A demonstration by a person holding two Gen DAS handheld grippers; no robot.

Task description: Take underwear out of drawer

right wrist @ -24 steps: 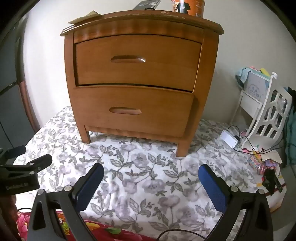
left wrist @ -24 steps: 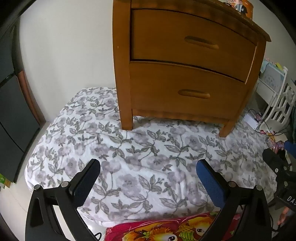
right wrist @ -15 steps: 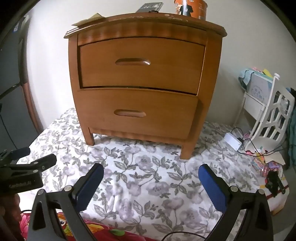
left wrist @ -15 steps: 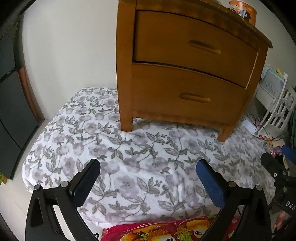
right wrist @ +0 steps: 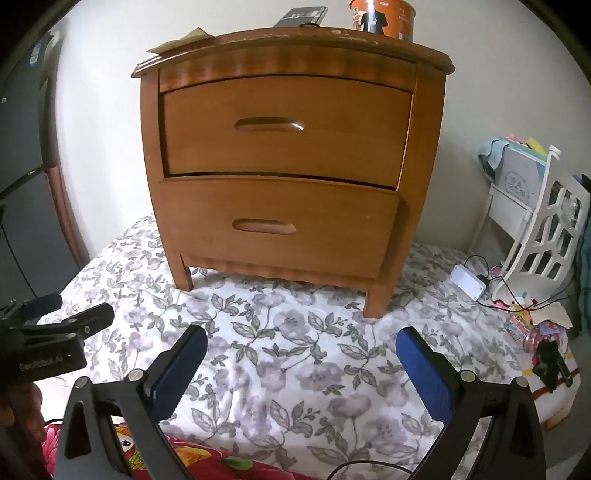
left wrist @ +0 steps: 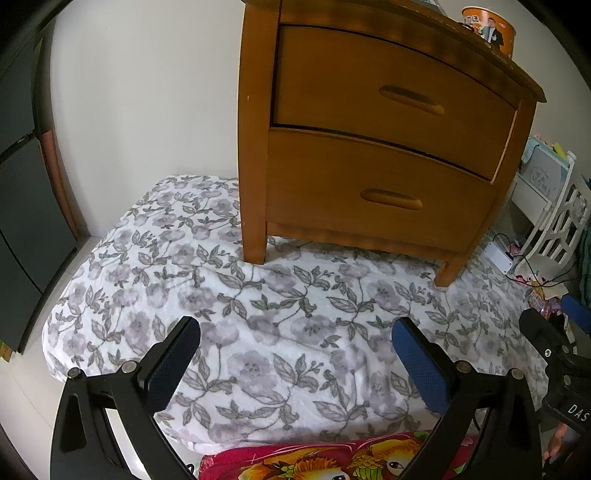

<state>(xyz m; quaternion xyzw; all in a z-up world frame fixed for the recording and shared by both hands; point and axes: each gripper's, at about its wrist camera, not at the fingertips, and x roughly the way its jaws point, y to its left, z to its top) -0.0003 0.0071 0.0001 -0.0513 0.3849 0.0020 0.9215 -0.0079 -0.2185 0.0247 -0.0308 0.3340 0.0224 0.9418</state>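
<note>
The left hand-held gripper (left wrist: pixel 295 354) hangs wide open and empty over the flowered blanket (left wrist: pixel 258 332), near its front edge; the right hand-held gripper (right wrist: pixel 301 363) is likewise spread wide with nothing between its blue pads (right wrist: pixel 424 373). Both point at the wooden nightstand (right wrist: pixel 291 155) standing at the blanket's far edge against the wall, well apart from either tool, which reads as an approach before any pull. The top drawer (right wrist: pixel 288 129) and bottom drawer (right wrist: pixel 273 225) each carry a recessed handle (right wrist: pixel 269 125), and the open jaws suit hooking one. A thin dark gap shows between the two fronts, but both drawers look essentially shut. The underwear is not visible; presumably it lies inside one drawer, and which one cannot be told. An orange tub (right wrist: pixel 382 16) on top is cut off by the frame.
</note>
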